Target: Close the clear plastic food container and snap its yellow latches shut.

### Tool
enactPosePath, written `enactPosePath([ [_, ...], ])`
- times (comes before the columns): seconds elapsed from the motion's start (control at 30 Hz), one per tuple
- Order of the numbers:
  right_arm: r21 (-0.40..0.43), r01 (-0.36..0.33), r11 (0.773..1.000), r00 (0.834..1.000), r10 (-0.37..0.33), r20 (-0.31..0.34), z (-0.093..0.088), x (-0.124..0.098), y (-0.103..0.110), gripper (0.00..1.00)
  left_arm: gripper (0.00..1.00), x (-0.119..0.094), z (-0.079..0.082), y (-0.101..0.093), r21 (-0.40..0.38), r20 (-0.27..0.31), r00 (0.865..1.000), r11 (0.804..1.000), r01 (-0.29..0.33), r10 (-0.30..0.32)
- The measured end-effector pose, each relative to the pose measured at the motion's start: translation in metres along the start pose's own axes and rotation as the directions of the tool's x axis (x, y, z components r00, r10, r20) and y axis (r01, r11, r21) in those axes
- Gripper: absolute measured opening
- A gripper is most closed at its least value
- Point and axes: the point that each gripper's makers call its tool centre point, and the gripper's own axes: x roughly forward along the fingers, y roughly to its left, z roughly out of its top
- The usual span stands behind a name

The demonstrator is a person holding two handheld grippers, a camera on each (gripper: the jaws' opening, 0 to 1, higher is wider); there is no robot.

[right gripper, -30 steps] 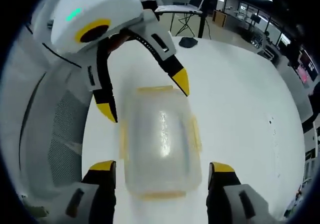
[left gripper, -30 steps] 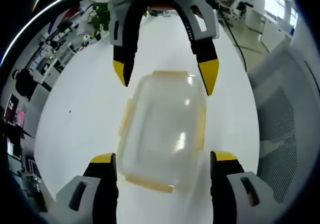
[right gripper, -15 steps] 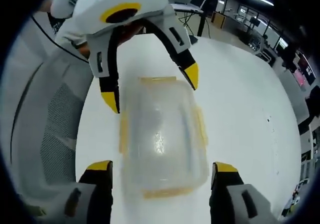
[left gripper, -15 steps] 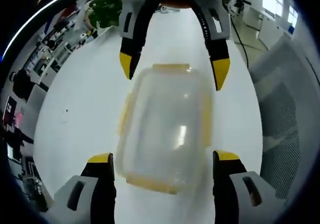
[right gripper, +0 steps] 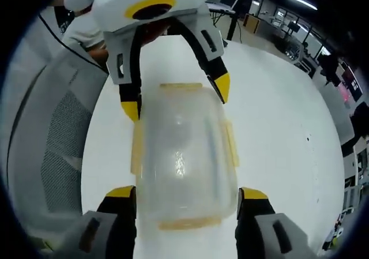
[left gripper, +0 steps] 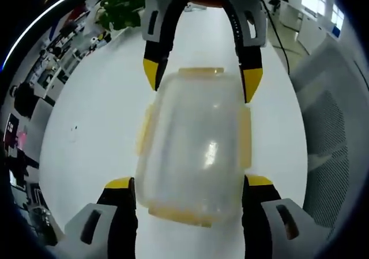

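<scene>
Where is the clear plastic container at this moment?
The container lies on the white table between the two open tools, the left tool at one end and the right tool at the other.

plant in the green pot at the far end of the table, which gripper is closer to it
Right. In the left gripper view the plant sits just beyond the right gripper, which reaches over the container's far end; the left gripper straddles the opposite end.

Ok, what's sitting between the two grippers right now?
The clear container with its yellow latches lies on the white table between the left gripper and right gripper, seen in both views.
</scene>
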Motion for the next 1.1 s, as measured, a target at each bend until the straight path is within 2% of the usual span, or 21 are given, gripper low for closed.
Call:
enactPosePath([
  [0.27, 0.010, 0.000, 1.000, 1.000, 0.000, -0.001, 0.002, 0.002, 0.000, 0.69, 0.72, -0.001, -0.002, 0.002, 0.008, 0.003, 1.000, 1.000, 0.004, -0.004],
  [0.53, 0.013, 0.003, 1.000, 1.000, -0.003, -0.001, 0.012, 0.006, 0.000, 0.69, 0.72, -0.004, -0.010, 0.004, 0.010, 0.000, 1.000, 1.000, 0.004, -0.004],
  [1.1, 0.013, -0.002, 1.000, 1.000, 0.002, -0.008, 0.022, 0.012, -0.018, 0.69, 0.72, -0.005, -0.018, 0.023, 0.006, 0.005, 1.000, 1.000, 0.000, 0.000],
])
